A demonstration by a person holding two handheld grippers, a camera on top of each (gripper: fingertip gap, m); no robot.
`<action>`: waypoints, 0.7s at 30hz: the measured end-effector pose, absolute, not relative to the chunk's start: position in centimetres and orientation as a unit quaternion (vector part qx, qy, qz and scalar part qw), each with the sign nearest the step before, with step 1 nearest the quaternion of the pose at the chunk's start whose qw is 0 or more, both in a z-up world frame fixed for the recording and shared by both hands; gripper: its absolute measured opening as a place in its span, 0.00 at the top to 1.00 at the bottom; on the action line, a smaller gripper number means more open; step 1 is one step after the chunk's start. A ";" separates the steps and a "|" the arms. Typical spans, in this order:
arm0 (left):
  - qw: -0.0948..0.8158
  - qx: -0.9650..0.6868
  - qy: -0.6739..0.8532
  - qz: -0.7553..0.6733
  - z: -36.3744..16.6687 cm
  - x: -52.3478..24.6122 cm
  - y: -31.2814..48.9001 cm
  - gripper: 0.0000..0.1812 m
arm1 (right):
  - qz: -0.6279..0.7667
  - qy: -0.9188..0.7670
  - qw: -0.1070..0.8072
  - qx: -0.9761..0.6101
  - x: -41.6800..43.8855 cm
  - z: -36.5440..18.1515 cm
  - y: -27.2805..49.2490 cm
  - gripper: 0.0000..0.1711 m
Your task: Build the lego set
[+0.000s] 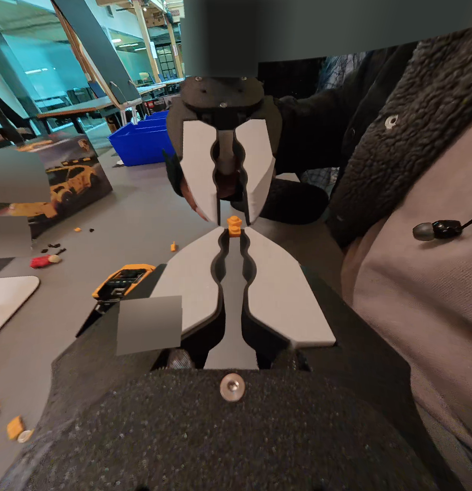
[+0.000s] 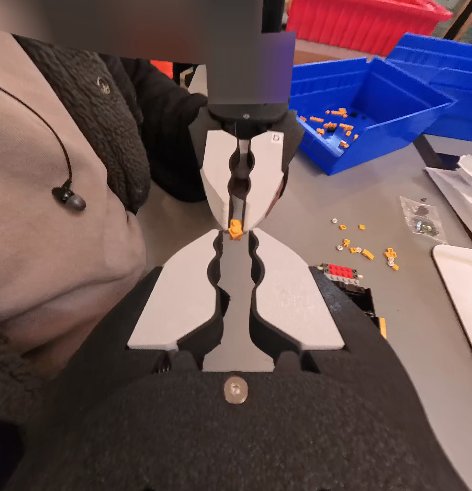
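The two grippers meet tip to tip above the grey table. My left gripper (image 1: 233, 232) is shut on a small orange lego piece (image 1: 234, 225), two little plates stacked, held at its tips. It also shows in the right wrist view (image 2: 235, 230), pinched by the far gripper. My right gripper (image 2: 236, 236) faces it with its jaws a little apart, on either side of the piece's near end without touching it. A partly built orange and black car (image 1: 123, 281) lies on the table below left. Its red, grey and black end (image 2: 341, 273) shows in the right wrist view.
A person's grey shirt and dark fleece jacket (image 1: 415, 159) are close beside the grippers. Blue bins (image 1: 139, 143) stand behind; one (image 2: 362, 106) holds orange pieces. Loose orange pieces (image 2: 367, 253), a parts bag (image 2: 421, 220), a white mat (image 2: 463, 279) and the set's box (image 1: 70, 180) lie around. The grippers are tip to tip, or close to it.
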State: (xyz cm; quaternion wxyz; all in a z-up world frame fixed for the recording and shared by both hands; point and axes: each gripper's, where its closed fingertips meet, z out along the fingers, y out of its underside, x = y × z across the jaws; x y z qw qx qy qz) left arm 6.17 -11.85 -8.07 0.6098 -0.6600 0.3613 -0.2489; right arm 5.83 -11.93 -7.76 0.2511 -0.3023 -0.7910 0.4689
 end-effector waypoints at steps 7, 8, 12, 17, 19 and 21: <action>0.615 -0.664 0.381 -0.187 -8.6 6.0 -11.5 0.96 | 0.460 -0.790 0.276 -0.298 5.5 -7.9 -11.8 0.94; 0.619 -0.665 0.379 -0.177 -8.5 5.8 -11.4 0.96 | 0.461 -0.783 0.287 -0.304 5.3 -7.8 -11.7 0.95; 0.640 -0.664 0.365 -0.128 -7.9 5.2 -10.9 0.96 | 0.467 -0.742 0.347 -0.334 4.7 -7.1 -11.2 0.95; 0.669 -0.653 0.350 -0.062 -7.0 4.8 -10.5 0.96 | 0.474 -0.688 0.407 -0.369 4.4 -6.2 -10.9 0.95; 0.676 -0.650 0.346 -0.040 -6.8 4.7 -10.5 0.96 | 0.476 -0.669 0.425 -0.380 4.4 -5.9 -10.8 0.95; 0.679 -0.646 0.348 -0.023 -6.7 4.9 -10.5 0.96 | 0.486 -0.656 0.432 -0.384 4.3 -5.6 -11.0 1.00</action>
